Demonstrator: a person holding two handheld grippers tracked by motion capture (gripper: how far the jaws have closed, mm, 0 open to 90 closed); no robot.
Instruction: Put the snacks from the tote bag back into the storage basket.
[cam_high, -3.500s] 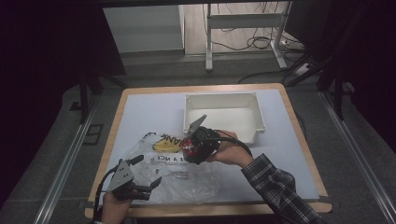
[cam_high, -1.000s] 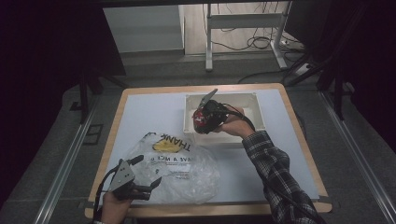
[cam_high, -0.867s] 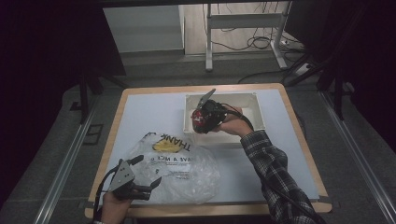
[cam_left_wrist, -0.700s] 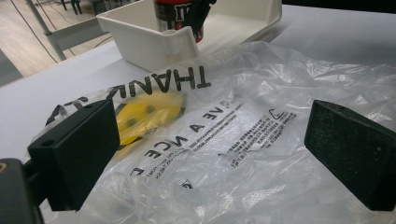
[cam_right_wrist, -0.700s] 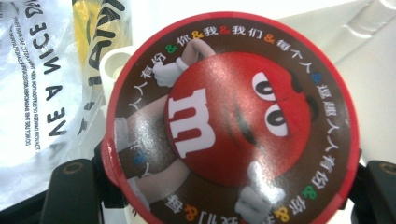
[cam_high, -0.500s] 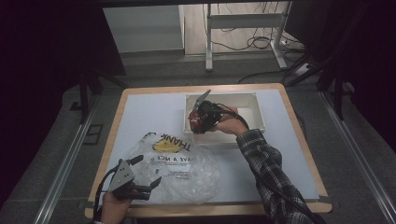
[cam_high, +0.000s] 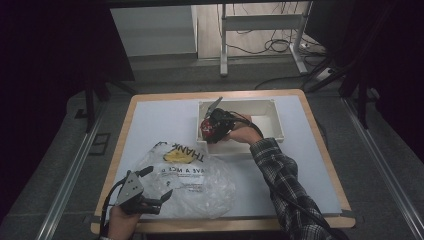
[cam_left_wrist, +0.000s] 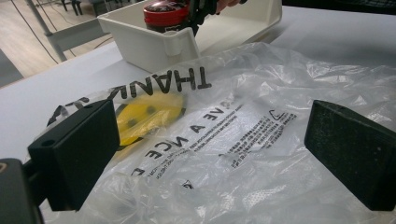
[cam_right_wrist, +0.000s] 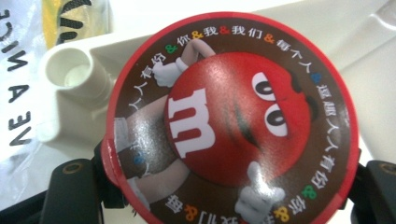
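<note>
Right gripper (cam_high: 212, 131) clamped on red candy tub (cam_right_wrist: 233, 121) over white bin (cam_high: 274, 112); left gripper (cam_high: 155, 184) wide above plastic bag (cam_high: 200, 185)

Round red candy tin (cam_right_wrist: 233, 121): lower rim cut off by bottom edge in right gripper view, body below lid hidden. White plastic bin (cam_left_wrist: 154, 44): interior mostly hidden behind near wall. Yellow object (cam_left_wrist: 147, 112) inside clear plastic bag (cam_left_wrist: 243, 135): blurred, identity unclear.

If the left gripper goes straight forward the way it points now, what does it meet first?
Most likely the clear plastic bag, lying right before the open left gripper. The white bin stands beyond it; depth is uncertain.
</note>
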